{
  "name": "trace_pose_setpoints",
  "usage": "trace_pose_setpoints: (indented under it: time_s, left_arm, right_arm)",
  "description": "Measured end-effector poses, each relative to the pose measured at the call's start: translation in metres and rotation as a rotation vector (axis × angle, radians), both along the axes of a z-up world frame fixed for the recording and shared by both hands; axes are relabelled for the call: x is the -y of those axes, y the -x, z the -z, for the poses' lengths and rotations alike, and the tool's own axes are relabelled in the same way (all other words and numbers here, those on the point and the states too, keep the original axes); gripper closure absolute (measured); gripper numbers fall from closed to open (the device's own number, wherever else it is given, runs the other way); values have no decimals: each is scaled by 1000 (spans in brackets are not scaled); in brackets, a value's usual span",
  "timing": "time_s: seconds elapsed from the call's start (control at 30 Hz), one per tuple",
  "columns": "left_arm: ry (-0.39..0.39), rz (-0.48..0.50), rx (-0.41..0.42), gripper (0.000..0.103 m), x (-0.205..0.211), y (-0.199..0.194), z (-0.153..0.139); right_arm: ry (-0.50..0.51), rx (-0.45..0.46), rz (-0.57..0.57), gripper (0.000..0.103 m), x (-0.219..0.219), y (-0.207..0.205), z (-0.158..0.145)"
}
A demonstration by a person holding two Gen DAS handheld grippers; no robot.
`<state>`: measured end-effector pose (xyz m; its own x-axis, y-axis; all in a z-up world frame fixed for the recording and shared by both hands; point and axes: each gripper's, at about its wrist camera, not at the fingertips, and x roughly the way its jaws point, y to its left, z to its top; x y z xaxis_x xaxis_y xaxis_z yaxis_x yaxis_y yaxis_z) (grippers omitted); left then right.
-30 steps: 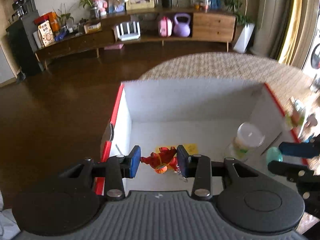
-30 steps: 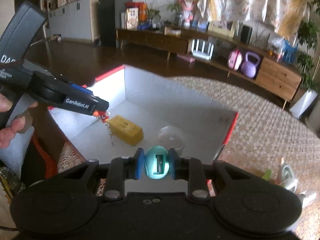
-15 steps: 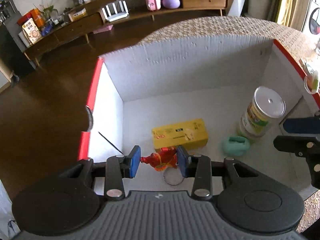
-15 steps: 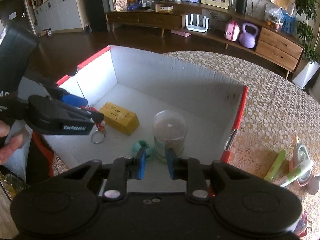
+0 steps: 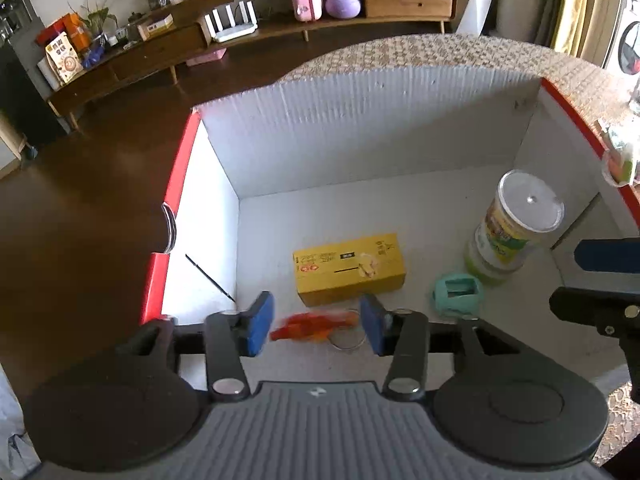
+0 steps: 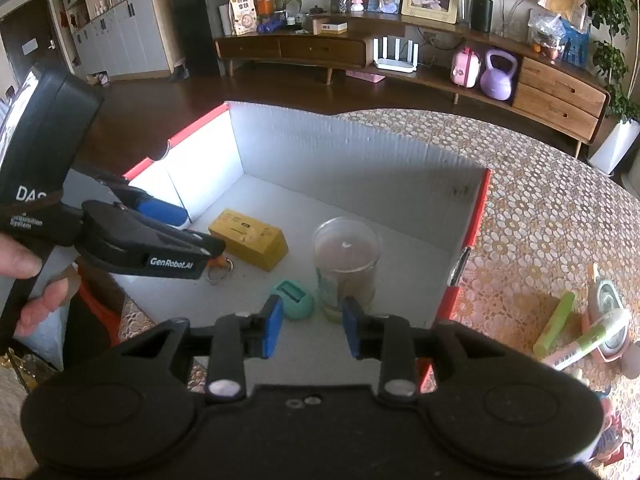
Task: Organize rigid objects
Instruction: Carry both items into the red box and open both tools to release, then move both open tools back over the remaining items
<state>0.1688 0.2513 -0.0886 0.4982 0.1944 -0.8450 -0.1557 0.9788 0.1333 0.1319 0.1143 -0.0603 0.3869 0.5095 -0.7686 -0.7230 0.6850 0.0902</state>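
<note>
1. Over the white box (image 5: 360, 128), the left gripper (image 5: 316, 324) is opening its jaws; the orange toy (image 5: 312, 326) with its key ring (image 5: 347, 342) sits blurred between the pads, apparently dropping free.
2. The right gripper (image 6: 308, 330) is also opening, nothing between its pads; the teal piece (image 6: 294, 300) lies on the box floor beside the jar (image 6: 346, 268), near the yellow carton (image 6: 248, 238).
3. The step looks like release; next, both hands likely lift clear and fetch the items on the table (image 6: 560, 220).
</note>
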Motion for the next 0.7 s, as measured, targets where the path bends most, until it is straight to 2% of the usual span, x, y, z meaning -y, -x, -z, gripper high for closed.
trace_pose_setpoints:
  time_s: [0.03,0.07,0.4,0.7]
  left_arm:
    - [0,-1,9,43,1,2,-2]
    - [-1,0,16,43,1,3,-3]
    - [-15,3,79,43,12,17,-29]
    - [12,25,152,43,31,35,-56]
  right_arm:
    - [-3,3,2,69,1,1,-1]
    - [-8,6,3,68,2,2,-3]
    - [-57,31,7,62,19,14,-22]
    - [-114,61,21,54,41,26,-44]
